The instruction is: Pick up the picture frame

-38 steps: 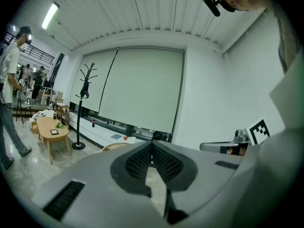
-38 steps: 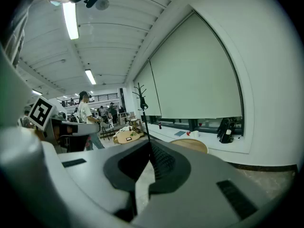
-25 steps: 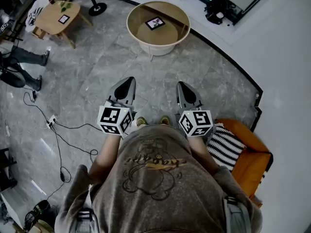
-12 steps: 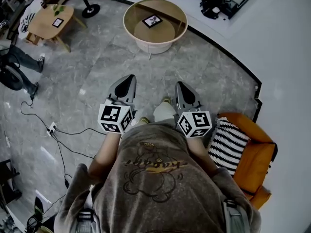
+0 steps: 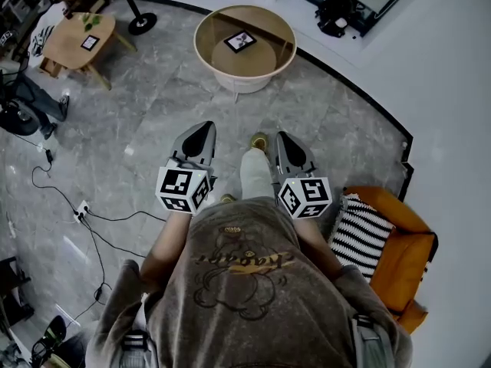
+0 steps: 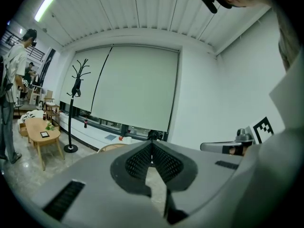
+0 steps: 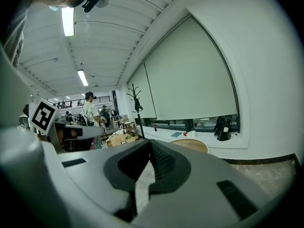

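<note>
Approach phase: left claw [image 5: 201,127] and right claw [image 5: 286,136] shut, empty; next, advance to apparent dark square picture frame [image 5: 242,41] on round wooden bench [image 5: 205,23], then open.

Person wears a grey-brown T-shirt [image 5: 242,282] with a line-drawn cartoon and yellow lettering, a pale trouser leg [image 5: 255,176] and an olive shoe [image 5: 259,140]. Left gripper [image 5: 202,127] and right gripper [image 5: 285,136] are matte grey tapered shells with black ribbed pads. Left cube [image 5: 184,188] and right cube [image 5: 307,196] are white with black square markers.
</note>
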A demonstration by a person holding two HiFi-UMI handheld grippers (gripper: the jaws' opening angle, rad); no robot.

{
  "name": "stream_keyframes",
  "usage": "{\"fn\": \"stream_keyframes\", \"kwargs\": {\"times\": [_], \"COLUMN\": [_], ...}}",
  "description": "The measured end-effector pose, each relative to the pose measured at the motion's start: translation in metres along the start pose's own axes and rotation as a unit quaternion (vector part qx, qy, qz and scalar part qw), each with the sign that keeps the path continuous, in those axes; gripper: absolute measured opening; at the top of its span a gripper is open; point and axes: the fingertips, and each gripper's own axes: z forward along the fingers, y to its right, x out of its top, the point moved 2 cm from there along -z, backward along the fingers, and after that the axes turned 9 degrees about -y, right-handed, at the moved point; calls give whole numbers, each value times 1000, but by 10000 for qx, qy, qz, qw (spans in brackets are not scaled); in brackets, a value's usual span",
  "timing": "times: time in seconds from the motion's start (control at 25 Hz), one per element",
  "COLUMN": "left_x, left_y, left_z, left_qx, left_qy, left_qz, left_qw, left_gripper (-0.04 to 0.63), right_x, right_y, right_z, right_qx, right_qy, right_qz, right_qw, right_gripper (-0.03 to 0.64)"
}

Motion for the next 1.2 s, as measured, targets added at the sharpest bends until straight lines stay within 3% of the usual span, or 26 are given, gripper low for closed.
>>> {"fn": "stream_keyframes", "kwargs": {"times": [0.64,1.2], "left_x": [18,63], "left_y": [-29,-68], "left_z": [73,161], "left_qx": [-39,-81], "left_qy": [-122,-265], "left_qz": [-40,-63], "left_qw": [9999,9996], "left_gripper": [18,18], "right_x": [23,67], "right_y": [41,87], "right_z": [71,154], "right_qx": [102,225], "right_qy": [-120,-264], "right_qz": [118,145], "right_qw": [9998,9993], "right_gripper": [18,18]}}
